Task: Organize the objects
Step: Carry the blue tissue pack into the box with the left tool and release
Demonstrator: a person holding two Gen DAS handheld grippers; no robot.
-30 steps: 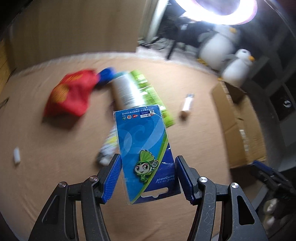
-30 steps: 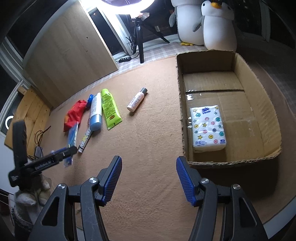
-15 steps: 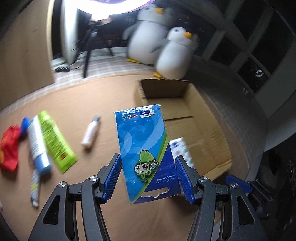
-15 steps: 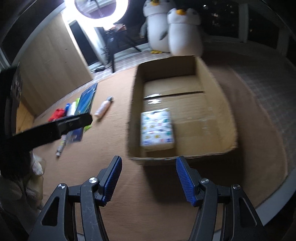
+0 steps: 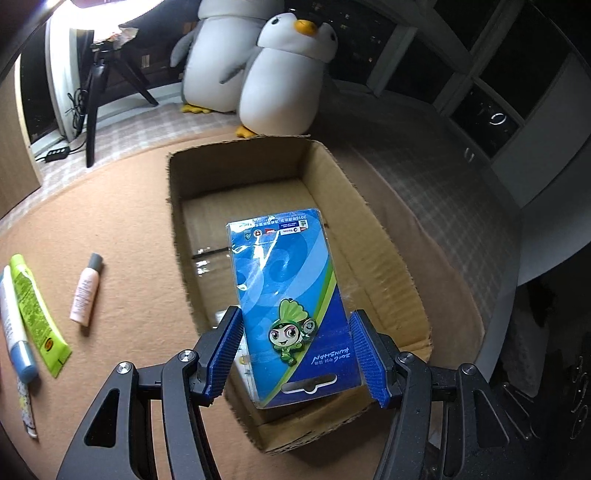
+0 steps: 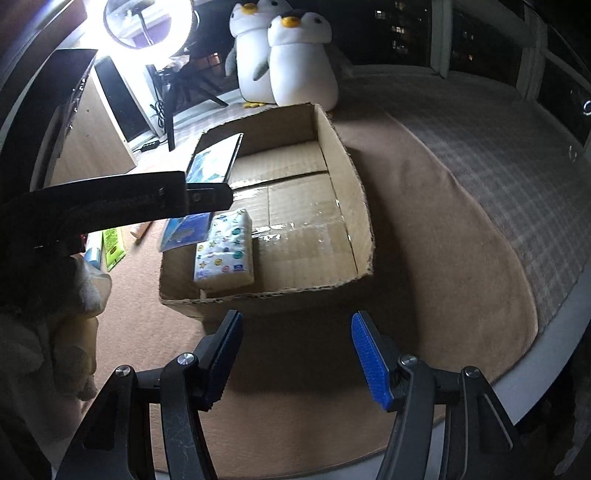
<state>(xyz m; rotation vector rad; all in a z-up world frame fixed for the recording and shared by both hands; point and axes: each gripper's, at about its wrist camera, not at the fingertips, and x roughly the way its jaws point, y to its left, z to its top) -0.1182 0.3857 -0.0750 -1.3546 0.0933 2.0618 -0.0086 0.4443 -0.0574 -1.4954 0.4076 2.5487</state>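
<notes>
My left gripper (image 5: 297,350) is shut on a blue card pack (image 5: 291,295) with a green cartoon figure and holds it above the near left part of the open cardboard box (image 5: 384,240). In the right wrist view the left gripper (image 6: 207,195) reaches over the box (image 6: 354,206) with the pack (image 6: 214,164) tilted. A white tissue pack (image 6: 225,254) lies inside the box at its near left. My right gripper (image 6: 297,362) is open and empty, in front of the box's near wall.
On the brown mat left of the box lie a pink bottle (image 5: 86,290), a green tube (image 5: 37,314) and a white-blue tube (image 5: 14,332). Two plush penguins (image 5: 284,77) stand behind the box. A ring light on a tripod (image 6: 147,33) stands at the back left.
My left gripper has swung right with the blue pack, from over the loose items to above the box. My right gripper has moved nearer to the box's near wall.
</notes>
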